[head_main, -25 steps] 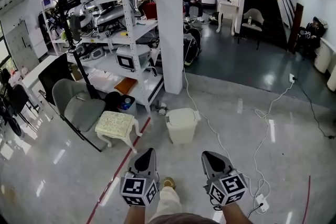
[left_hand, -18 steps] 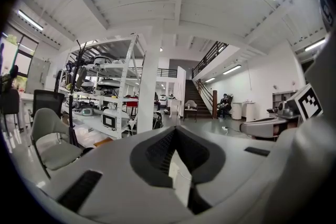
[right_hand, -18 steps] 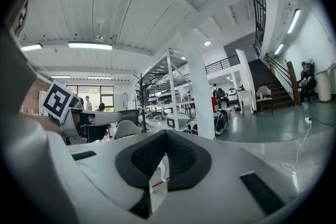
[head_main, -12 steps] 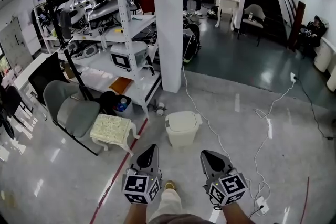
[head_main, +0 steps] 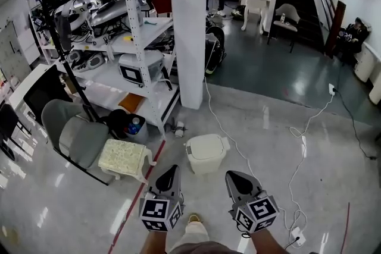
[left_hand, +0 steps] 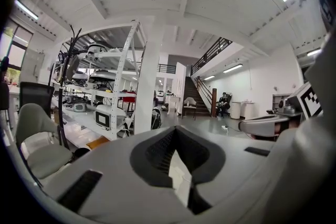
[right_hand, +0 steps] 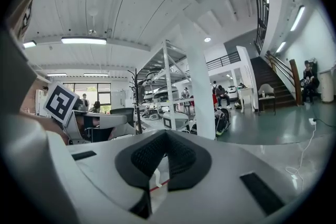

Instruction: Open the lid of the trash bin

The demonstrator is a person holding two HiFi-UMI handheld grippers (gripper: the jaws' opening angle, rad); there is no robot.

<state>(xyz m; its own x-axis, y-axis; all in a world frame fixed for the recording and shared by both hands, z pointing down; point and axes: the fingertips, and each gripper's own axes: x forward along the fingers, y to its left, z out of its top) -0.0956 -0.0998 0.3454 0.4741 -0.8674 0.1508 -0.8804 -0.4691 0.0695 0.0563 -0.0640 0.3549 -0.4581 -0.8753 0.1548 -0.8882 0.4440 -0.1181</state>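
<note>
A small white trash bin (head_main: 205, 154) stands on the glossy floor in the head view, near the foot of the white pillar, with its lid down. My left gripper (head_main: 169, 173) and right gripper (head_main: 233, 178) are held side by side just short of the bin and point toward it, well above the floor. Both are shut with nothing between the jaws. The left gripper (left_hand: 175, 132) and the right gripper (right_hand: 165, 135) each show their dark pads meeting at the tip in their own views. Neither touches the bin, which the jaws hide in both gripper views.
A white pillar (head_main: 189, 27) rises behind the bin. A loaded metal shelving rack (head_main: 128, 38) stands to the left, with a grey chair (head_main: 74, 134) and a cushioned stool (head_main: 124, 157) before it. White cables (head_main: 297, 151) and a red floor line (head_main: 140, 193) cross the floor.
I have come closer to the bin: it, the stool and the chair have slid down toward me in the head view. Both grippers stay shut and side by side.
</note>
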